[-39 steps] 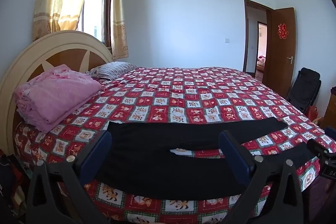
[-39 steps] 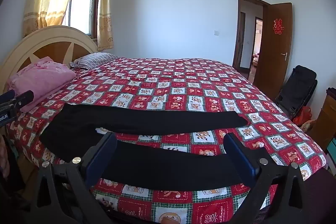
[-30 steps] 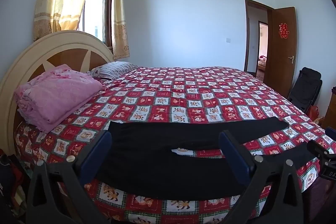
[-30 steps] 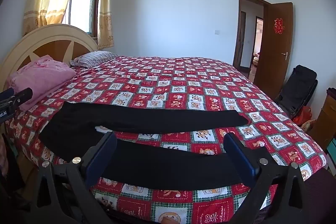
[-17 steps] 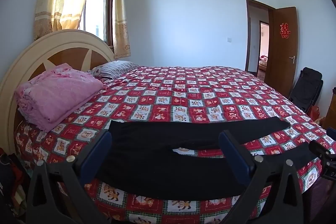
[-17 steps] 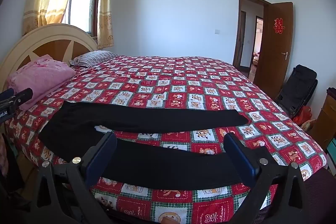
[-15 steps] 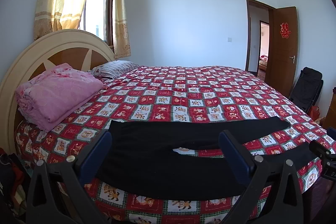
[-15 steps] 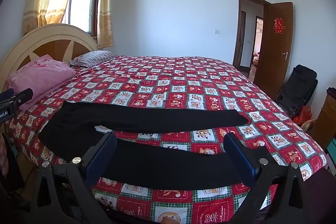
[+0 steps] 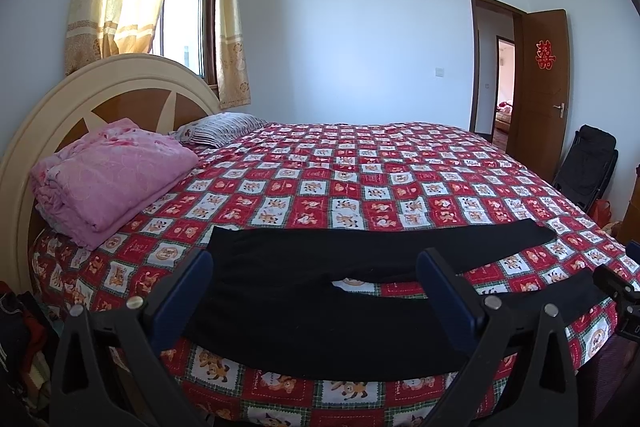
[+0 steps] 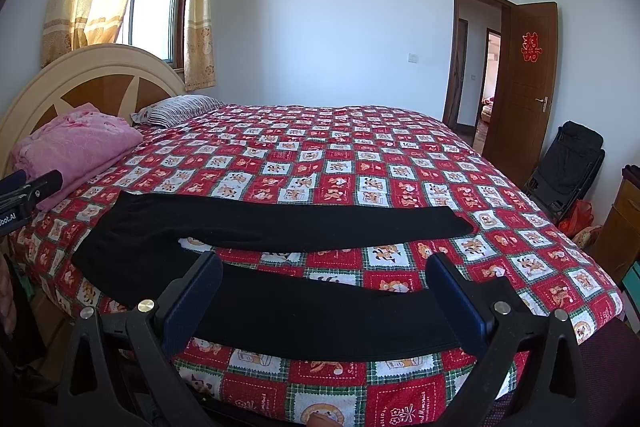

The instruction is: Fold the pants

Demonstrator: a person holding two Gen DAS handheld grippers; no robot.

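Observation:
Black pants [image 9: 288, 291] lie spread flat near the front edge of the bed [image 9: 360, 179], waist to the left, both legs running right with a gap between them. In the right wrist view the same pants [image 10: 304, 227] show their far leg ending at the right and the near leg [image 10: 320, 323] along the bed's edge. My left gripper [image 9: 314, 271] hovers open above the waist and crotch area, holding nothing. My right gripper [image 10: 324, 281] stands open over the near leg, empty. The left gripper's tip [image 10: 32, 187] pokes in at the right wrist view's left edge.
A red checked quilt [image 10: 340, 163] covers the bed. A folded pink blanket [image 9: 108, 175] and a striped pillow [image 9: 220, 127] lie by the headboard [image 9: 80, 99]. At the right stand a black folding chair [image 10: 568, 163], an open door [image 10: 524, 83] and a wooden cabinet [image 10: 624, 219].
Both views have drifted only slightly. The pants have not moved and both grippers stay open.

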